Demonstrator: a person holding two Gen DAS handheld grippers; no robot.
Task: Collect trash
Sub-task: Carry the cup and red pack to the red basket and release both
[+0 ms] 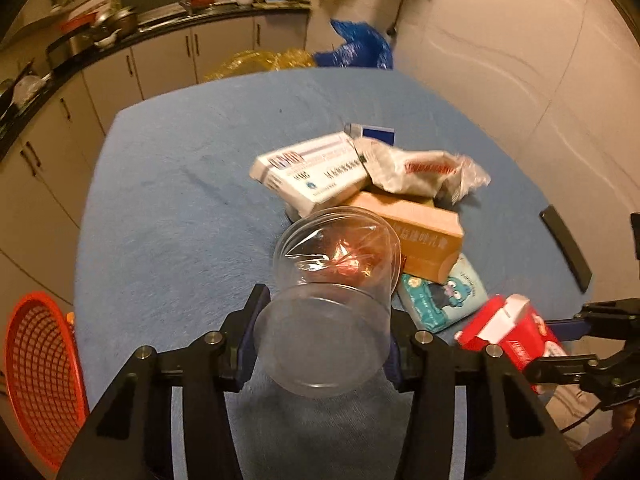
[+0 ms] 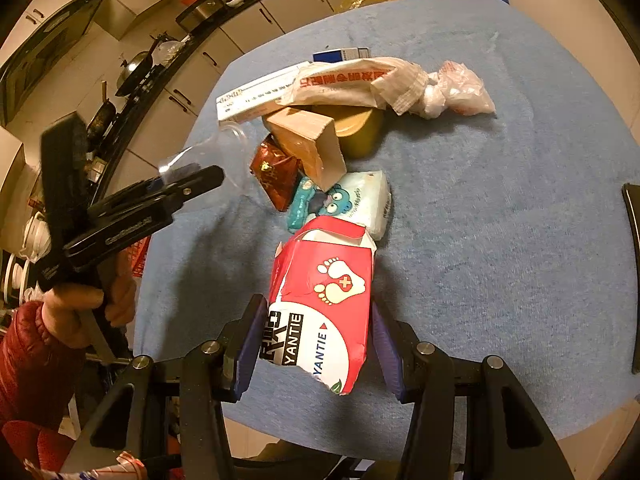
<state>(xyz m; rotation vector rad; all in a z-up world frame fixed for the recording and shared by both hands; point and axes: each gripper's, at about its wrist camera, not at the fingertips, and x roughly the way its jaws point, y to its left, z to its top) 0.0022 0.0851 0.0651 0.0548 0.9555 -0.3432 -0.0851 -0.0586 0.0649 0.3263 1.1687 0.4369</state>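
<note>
A clear plastic cup point(image 1: 332, 280) lies on its side between the fingers of my left gripper point(image 1: 326, 308), which is shut on it just above the blue tablecloth point(image 1: 180, 200). In the right wrist view that gripper point(image 2: 192, 184) and the cup point(image 2: 216, 156) sit left of the trash pile. My right gripper point(image 2: 318, 304) is shut on a torn red and white box point(image 2: 320, 300). The pile holds a white carton point(image 1: 308, 172), a crumpled white bag point(image 1: 420, 168), a brown box point(image 1: 416, 236), a teal tissue pack point(image 1: 440, 300) and a red foil wrapper point(image 2: 276, 176).
A red mesh basket point(image 1: 40, 376) stands low at the table's left side. A dark flat object point(image 1: 566, 252) lies near the right edge. Kitchen cabinets point(image 1: 120, 72) run along the left, with yellow and blue bags point(image 1: 360, 48) beyond the far edge. A person's hand point(image 2: 76, 308) holds the left gripper.
</note>
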